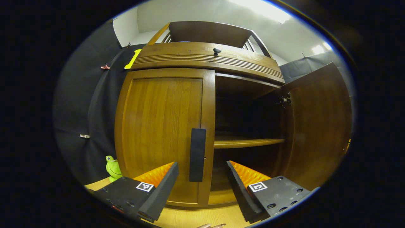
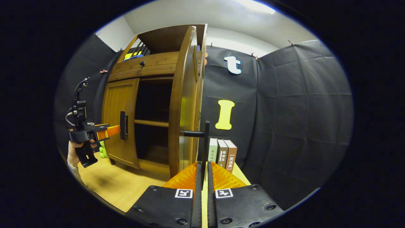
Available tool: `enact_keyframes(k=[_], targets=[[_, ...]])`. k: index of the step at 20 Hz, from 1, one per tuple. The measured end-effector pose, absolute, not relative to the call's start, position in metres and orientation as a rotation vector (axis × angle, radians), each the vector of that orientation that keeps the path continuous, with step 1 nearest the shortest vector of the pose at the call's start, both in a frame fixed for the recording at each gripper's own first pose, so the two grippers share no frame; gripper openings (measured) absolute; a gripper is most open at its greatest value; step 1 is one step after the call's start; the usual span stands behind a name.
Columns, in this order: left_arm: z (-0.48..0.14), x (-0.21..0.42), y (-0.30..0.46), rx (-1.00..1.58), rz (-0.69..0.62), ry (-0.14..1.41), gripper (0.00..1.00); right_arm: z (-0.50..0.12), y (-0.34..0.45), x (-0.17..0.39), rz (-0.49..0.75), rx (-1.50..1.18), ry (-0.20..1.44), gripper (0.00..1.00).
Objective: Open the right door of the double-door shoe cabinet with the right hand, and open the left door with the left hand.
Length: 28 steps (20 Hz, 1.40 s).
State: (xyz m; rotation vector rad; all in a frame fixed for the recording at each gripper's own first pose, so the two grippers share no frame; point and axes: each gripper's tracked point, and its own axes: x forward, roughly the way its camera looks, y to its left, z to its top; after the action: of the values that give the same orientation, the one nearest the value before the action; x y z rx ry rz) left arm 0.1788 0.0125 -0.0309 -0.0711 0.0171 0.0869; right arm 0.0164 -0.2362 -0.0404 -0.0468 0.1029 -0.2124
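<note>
The wooden shoe cabinet [image 1: 205, 58] has its left door [image 1: 158, 126] closed, with a black vertical handle [image 1: 197, 155] on its right edge. My left gripper [image 1: 202, 165] is open, one finger on each side of that handle, apart from it. The right door [image 1: 316, 126] stands swung open, showing dark shelves [image 1: 248, 143]. In the right gripper view that door [image 2: 180, 110] is edge-on, and my right gripper [image 2: 203, 166] is shut on its black handle bar [image 2: 206, 139]. The left gripper [image 2: 107, 131] shows there at the left door's handle [image 2: 122, 125], held by a hand [image 2: 73, 153].
A green toy frog [image 1: 113, 167] sits on the wooden floor board [image 2: 120, 186] left of the cabinet. Three books [image 2: 221, 155] stand upright by the black cloth wall to the right of the open door. A small knob [image 1: 217, 50] sits on the cabinet's top panel.
</note>
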Motion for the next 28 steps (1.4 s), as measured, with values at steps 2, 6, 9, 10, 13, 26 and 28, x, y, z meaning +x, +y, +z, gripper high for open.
enact_keyframes(k=[2,6,9,10,13,26,28], targets=[[-0.034,0.188,0.013,-0.094,0.087,0.011,0.96,-0.04,-0.248,0.01,-0.24,-0.064,0.097,0.11],[-0.042,0.216,0.034,-0.057,0.155,0.038,0.93,-0.042,-0.265,0.004,-0.272,-0.147,0.112,0.11],[-0.051,0.226,0.033,-0.067,0.145,0.058,0.9,-0.04,-0.262,0.0,-0.245,-0.098,0.102,0.16],[-0.051,0.229,0.031,-0.07,0.141,0.057,0.9,-0.035,-0.262,-0.003,-0.24,-0.067,0.086,0.16],[-0.047,0.236,0.029,-0.015,0.15,0.042,0.9,-0.03,-0.282,-0.016,-0.285,-0.056,0.058,0.16],[-0.044,0.249,0.037,0.024,0.166,0.031,0.35,-0.018,-0.343,-0.033,-0.486,-0.071,-0.004,0.98],[-0.044,0.247,0.037,0.024,0.163,0.034,0.3,-0.022,-0.34,-0.035,-0.477,-0.061,0.014,0.98]])
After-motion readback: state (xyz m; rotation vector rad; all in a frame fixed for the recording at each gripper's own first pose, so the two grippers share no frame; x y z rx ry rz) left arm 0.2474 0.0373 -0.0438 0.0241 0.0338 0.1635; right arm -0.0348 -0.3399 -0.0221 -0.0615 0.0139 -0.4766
